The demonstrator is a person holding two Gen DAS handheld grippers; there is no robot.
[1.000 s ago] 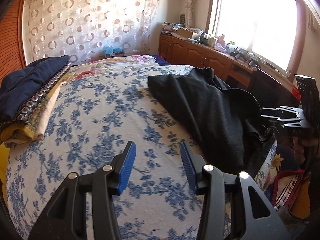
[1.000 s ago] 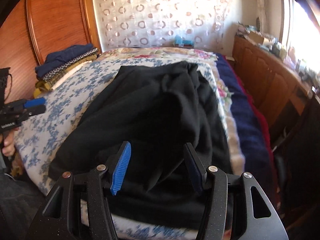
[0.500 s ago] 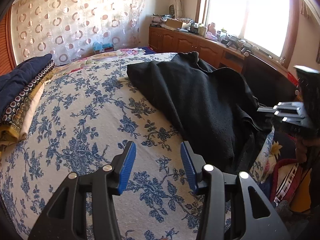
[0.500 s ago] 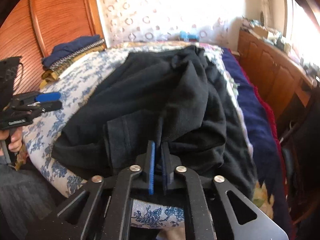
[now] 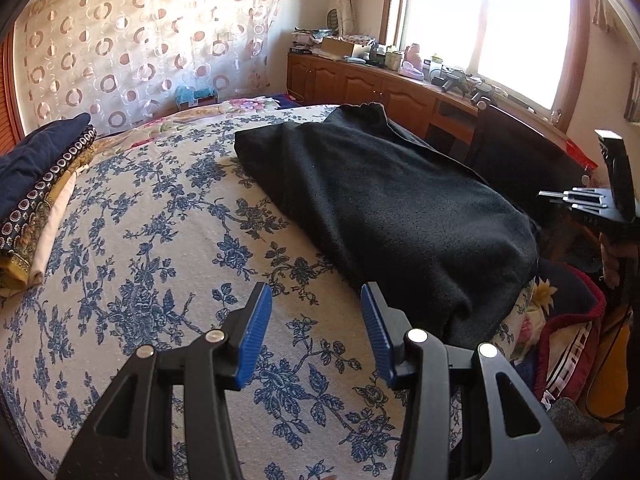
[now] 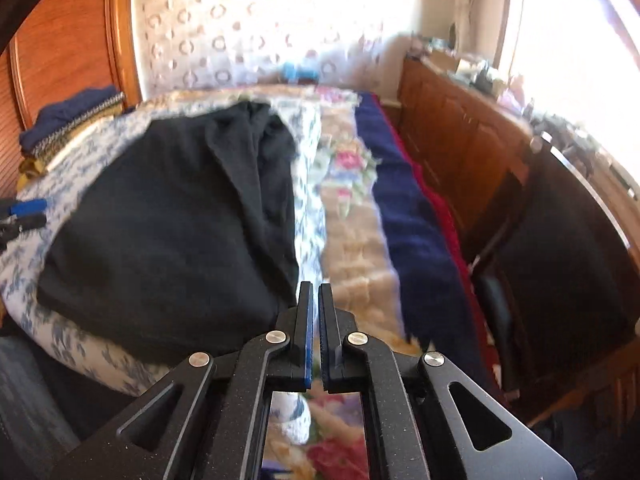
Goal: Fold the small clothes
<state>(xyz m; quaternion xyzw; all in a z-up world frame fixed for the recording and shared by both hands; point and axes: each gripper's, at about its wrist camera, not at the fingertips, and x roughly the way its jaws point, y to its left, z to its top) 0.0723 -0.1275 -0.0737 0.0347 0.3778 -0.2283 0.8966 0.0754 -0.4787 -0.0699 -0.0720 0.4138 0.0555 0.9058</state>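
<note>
The black garment lies lengthwise along the bed's right side. The right tool, closed with nothing visibly between its fingers, sits at its near corner; the left tool hovers spread over bare bedspread.

I am in a sunlit bedroom, over a bed spread with a white sheet printed in blue flowers, with a navy blanket along its far side. Behind it hangs a sheer curtain patterned with brown rings, and a reddish wooden panel stands at my left. A bright window glares above a long wooden cabinet cluttered on top, with a dark chair beside it.
</note>
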